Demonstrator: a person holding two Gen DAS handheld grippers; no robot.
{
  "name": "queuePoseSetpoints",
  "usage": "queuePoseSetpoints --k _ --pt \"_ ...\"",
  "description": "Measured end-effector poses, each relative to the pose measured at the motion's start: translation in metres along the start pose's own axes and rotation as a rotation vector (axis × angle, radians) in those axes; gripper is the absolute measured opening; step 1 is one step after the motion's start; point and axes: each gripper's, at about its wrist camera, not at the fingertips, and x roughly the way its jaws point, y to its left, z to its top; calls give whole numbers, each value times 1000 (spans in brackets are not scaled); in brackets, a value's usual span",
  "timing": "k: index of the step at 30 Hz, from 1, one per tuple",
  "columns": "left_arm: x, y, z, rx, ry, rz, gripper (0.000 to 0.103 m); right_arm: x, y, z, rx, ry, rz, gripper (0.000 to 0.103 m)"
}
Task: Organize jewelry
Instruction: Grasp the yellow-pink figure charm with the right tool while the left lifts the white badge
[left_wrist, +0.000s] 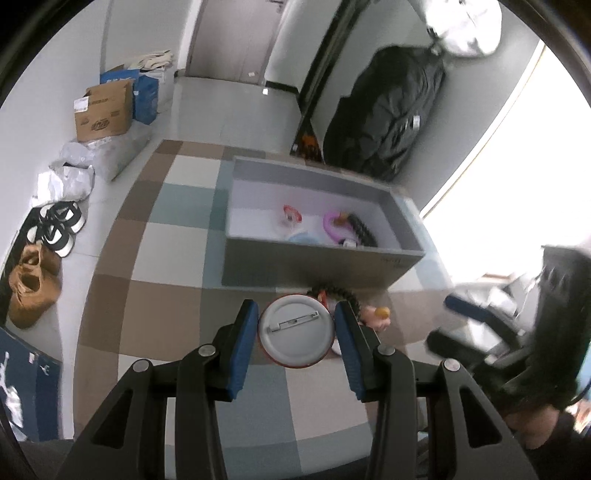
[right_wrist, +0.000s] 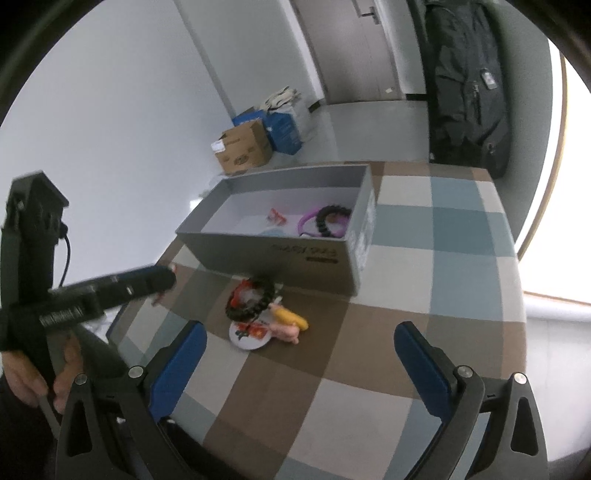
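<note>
1. Left gripper (left_wrist: 297, 332), lower centre of the left wrist view: blue pads clamped on a round pin badge (left_wrist: 296, 331), one pad on each side edge. Badge is off the cloth.
2. Badge look: white metal back faces the camera, w/ a horizontal safety-pin clasp across the upper half; thin red rim shows along the bottom edge. Front face not visible.
3. Right gripper (right_wrist: 299, 354), bottom of the right wrist view: jaws spread wide, nothing btwn them, above the checked tablecloth (right_wrist: 424, 266) (brown, beige, blue-grey squares).
4. Loose pile on the cloth, centre of the right wrist view, just in front of the grey box (right_wrist: 280, 258): a black beaded bracelet (right_wrist: 255, 301) lying over smth red, a second round badge (right_wrist: 249, 334) w/ white face and red print, a pinkish figure (right_wrist: 286, 330) and a yellow piece (right_wrist: 291, 317) touching it.
5. Grey box is open-topped, rectangular, pale inside. Contents toward its right end: a purple ring-shaped bangle (right_wrist: 325, 225), a black beaded bracelet (right_wrist: 325, 218) across it, a small red-and-clear item (right_wrist: 276, 216), a light-blue piece (right_wrist: 275, 232) near the front wall.
6. Left edge of the right wrist view: the left gripper shows as a dark blurred bar, a person's hand (right_wrist: 33, 373) on its handle.
7. Background, upper part of both views: cardboard box (right_wrist: 243, 149), blue boxes, dark backpack (right_wrist: 465, 81) against the wall; shoes (left_wrist: 55, 229) at the left edge of the left wrist view.
</note>
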Motion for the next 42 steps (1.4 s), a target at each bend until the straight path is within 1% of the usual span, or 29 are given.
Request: queuePoseSetpoints --k 1,2,5,7,8,10,13,15,18,20,22,27,42 --pt "-2 2 2 -15 -11 -11 37 3 1 -1 -4 12 15 98" --pt "-3 5 4 -26 -18 -21 37 5 2 -1 -7 20 18 93" --pt "-5 11 6 -55 -32 -39 37 13 5 -1 -17 43 20 87" --pt "-5 13 7 -66 -33 -50 37 19 7 -1 -25 56 14 78" --pt "-4 14 7 -70 -31 -51 37 21 8 -1 -28 60 15 76" --pt "-3 16 8 -74 -26 -57 37 27 10 -1 -38 69 5 67" --pt "-2 18 9 -73 -24 -61 37 33 11 0 -38 74 -3 58" --pt "-1 18 10 -70 -25 -59 37 36 12 0 -36 77 -9 54" --pt "-4 20 9 -72 -25 -63 37 41 11 2 -36 85 -15 41" --pt "-4 22 9 -77 -25 -64 37 44 12 1 -37 90 -21 37" --pt "-3 23 10 -83 -24 -65 37 46 13 2 -40 98 -29 28" --pt "-1 27 11 -102 -17 -70 37 45 13 2 -46 91 -37 28" --pt "-5 27 12 -108 -42 -69 37 25 5 5 -25 44 -39 28"
